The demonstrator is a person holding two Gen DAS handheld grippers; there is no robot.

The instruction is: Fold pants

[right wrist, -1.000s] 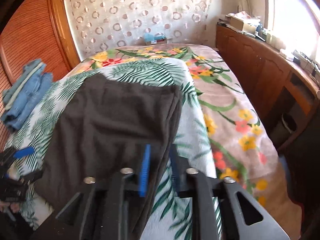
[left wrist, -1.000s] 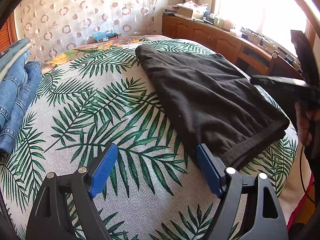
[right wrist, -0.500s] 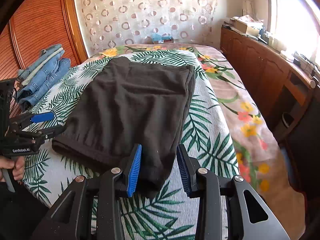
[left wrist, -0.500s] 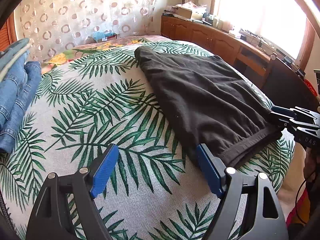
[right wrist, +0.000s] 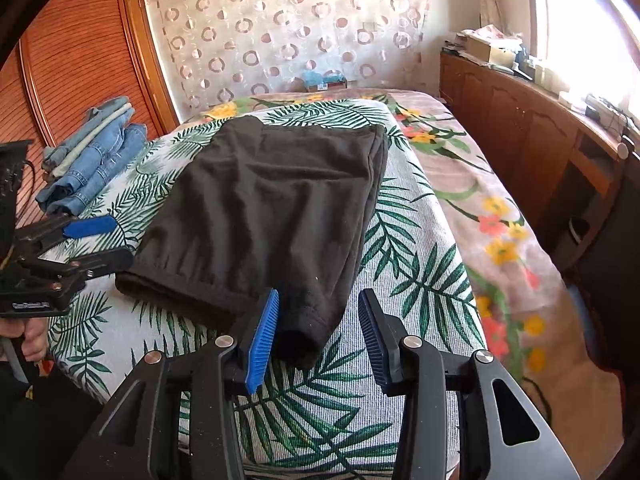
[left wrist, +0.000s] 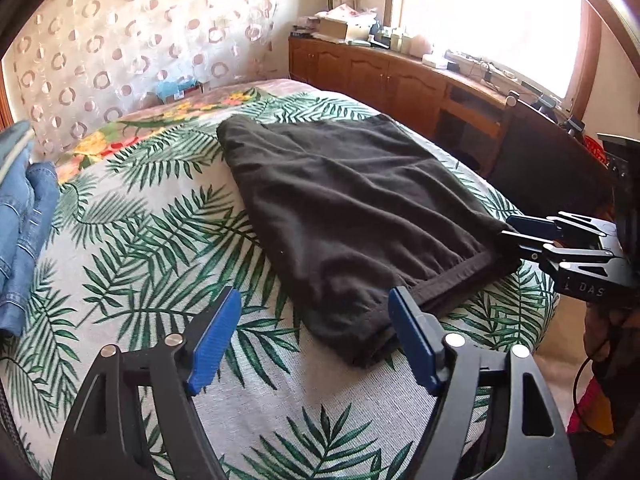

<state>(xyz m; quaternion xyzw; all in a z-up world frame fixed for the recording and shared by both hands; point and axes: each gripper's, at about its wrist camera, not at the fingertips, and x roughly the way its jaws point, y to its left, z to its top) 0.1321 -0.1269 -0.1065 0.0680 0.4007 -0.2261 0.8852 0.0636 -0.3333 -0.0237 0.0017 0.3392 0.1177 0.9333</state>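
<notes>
Black pants (left wrist: 352, 216) lie folded lengthwise on the palm-leaf bedspread (left wrist: 152, 248), waistband toward me; they also show in the right wrist view (right wrist: 272, 208). My left gripper (left wrist: 316, 332) is open and empty, just short of the pants' near left corner. My right gripper (right wrist: 316, 328) is open, its jaws either side of the pants' near right corner without closing on it. The right gripper also shows in the left wrist view (left wrist: 516, 236) at the waistband's right end. The left gripper shows in the right wrist view (right wrist: 96, 240), open.
A stack of folded blue jeans (right wrist: 88, 160) lies at the bed's left side by a wooden wardrobe (right wrist: 80, 60). A floral blanket (right wrist: 480, 208) covers the bed's right part. A wooden sideboard (left wrist: 400, 80) runs under the window on the right.
My right gripper has opened, letting go of the pants' edge, and pulled back to the near right corner. The pants now lie flat. My left gripper stays open, nearly still.
</notes>
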